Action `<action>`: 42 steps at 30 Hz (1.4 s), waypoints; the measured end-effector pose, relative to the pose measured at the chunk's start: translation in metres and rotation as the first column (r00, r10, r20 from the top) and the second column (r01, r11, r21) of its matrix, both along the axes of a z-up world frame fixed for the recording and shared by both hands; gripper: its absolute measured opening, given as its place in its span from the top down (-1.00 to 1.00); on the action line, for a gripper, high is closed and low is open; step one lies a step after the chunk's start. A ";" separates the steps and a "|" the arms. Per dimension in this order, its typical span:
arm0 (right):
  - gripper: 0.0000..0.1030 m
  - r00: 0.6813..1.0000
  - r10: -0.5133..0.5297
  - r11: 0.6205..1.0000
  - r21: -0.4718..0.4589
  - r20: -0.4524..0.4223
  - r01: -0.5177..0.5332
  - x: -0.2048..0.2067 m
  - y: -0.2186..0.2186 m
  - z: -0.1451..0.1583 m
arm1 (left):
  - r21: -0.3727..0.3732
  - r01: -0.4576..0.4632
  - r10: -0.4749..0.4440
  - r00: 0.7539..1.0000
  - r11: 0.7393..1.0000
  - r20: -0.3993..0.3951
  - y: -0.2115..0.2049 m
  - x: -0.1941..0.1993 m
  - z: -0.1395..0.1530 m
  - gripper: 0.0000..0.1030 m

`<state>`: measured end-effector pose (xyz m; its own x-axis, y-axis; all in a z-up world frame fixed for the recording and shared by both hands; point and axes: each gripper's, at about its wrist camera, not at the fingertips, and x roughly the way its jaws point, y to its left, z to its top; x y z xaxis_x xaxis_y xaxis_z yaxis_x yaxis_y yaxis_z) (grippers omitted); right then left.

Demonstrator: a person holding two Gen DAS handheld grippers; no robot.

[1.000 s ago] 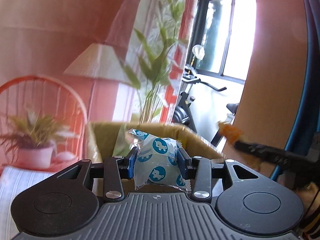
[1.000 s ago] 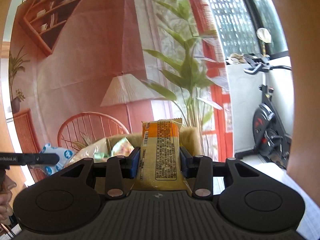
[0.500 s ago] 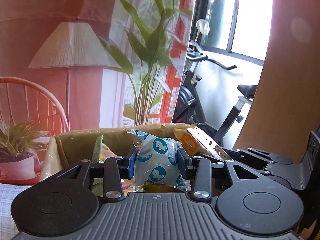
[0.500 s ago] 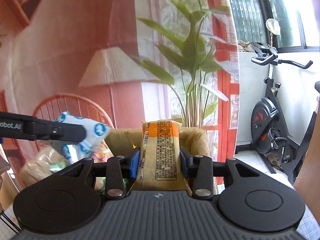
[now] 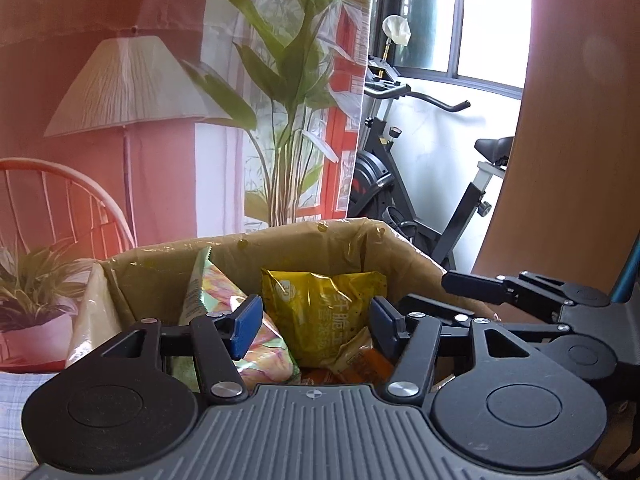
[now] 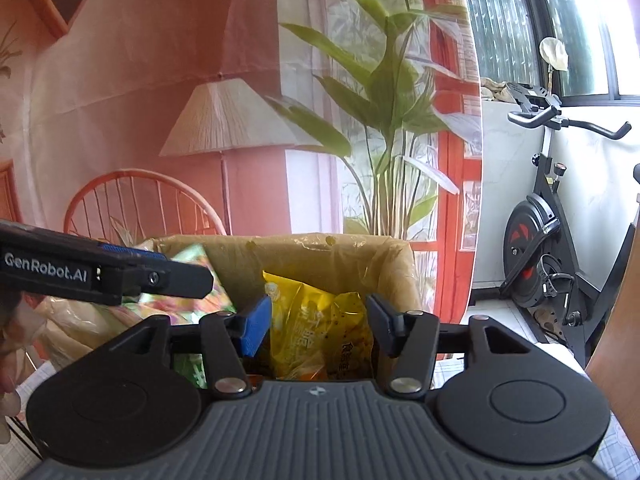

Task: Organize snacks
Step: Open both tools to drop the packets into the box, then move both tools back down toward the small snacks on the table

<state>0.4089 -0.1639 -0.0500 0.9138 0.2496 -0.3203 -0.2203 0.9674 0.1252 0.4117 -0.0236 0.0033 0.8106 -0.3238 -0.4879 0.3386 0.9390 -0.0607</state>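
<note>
Your left gripper (image 5: 316,326) has just been opening: its blue pads (image 5: 246,328) stand apart with nothing pinched between them. The same holds for your right gripper (image 6: 318,322), whose jaws have also just been parting and are empty. What shows through each gap is only snacks lying lower down in the box.

Both pairs of fingers point over the near rim into the cardboard box (image 5: 288,240), which fills the lower middle of each view. Straight beyond your left fingers, at centre frame, the yellow packet (image 5: 324,304) leans against the far wall, its long side running roughly across the picture. Left of it, behind your left pad, the pale green and pink bag (image 5: 224,300) stands tall on end. Below the yellow packet, low in the frame, an orange wrapper (image 5: 360,362) lies tilted; the small blue-spotted packet cannot be made out here.

In the left view your right gripper comes in from the right edge, its fingers just over the box's right wall; in the right view your left gripper crosses the left edge at mid height. The two sit close side by side, so I judge that backing straight out, one hand clear of the other, is what the next move depends on.

The box stands on a pale checked cloth (image 5: 16,392). Behind it hangs a printed backdrop (image 6: 160,80) with a lamp, plant and chair, and an exercise bike (image 6: 552,248) stands at the right by the window.
</note>
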 end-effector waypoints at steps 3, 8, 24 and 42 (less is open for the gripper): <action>-0.10 1.000 0.000 1.000 0.005 0.004 0.000 -0.009 -0.001 0.003 | 0.015 -0.008 0.008 1.000 1.000 0.003 0.001 -0.008 0.004 -0.32; -0.10 1.000 -0.002 1.000 0.020 0.000 0.002 -0.025 -0.004 0.010 | 0.018 -0.037 0.037 0.999 0.999 -0.002 0.007 -0.023 0.012 -0.47; -0.10 0.999 -0.036 0.999 0.013 -0.012 0.036 -0.090 -0.028 -0.009 | 0.041 -0.042 0.043 0.999 0.998 -0.023 0.055 -0.097 -0.002 -0.63; -0.15 0.960 -0.154 0.987 0.007 -0.233 0.160 -0.134 -0.052 -0.117 | -0.053 -0.079 0.062 0.962 0.995 -0.265 0.080 -0.143 -0.113 -0.62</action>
